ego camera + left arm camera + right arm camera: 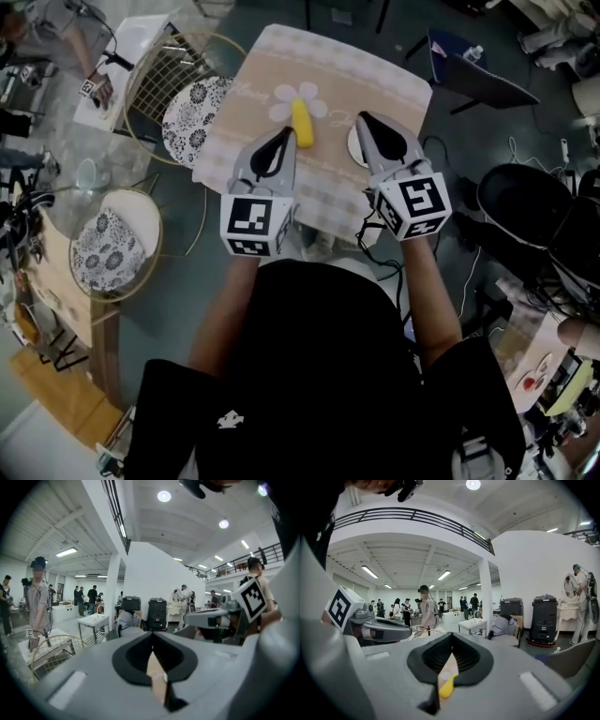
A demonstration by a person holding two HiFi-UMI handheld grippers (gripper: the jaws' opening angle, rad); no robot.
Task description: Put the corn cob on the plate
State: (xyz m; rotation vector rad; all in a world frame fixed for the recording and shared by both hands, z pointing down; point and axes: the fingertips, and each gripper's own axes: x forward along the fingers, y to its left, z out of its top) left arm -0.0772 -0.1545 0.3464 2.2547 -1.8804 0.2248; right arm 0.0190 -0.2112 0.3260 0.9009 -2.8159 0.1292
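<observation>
Task not started. Corn cob (302, 124) lies untouched on a flower-shaped mat (281, 111) on the table (375, 84). The plate (353, 147) sits just right of the cob, partly hidden and apparently empty. Left gripper (283, 132) hangs just left of the cob and right gripper (362, 118) just right of it. Both have jaws closed on nothing. Left to do: open, grasp the cob, move it to the plate.

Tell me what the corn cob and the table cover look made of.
Corn cob: likely a plastic toy, uniformly bright yellow and smooth-looking. Table cover: seemingly cloth, matte beige with pale print, its edges hanging down.
</observation>
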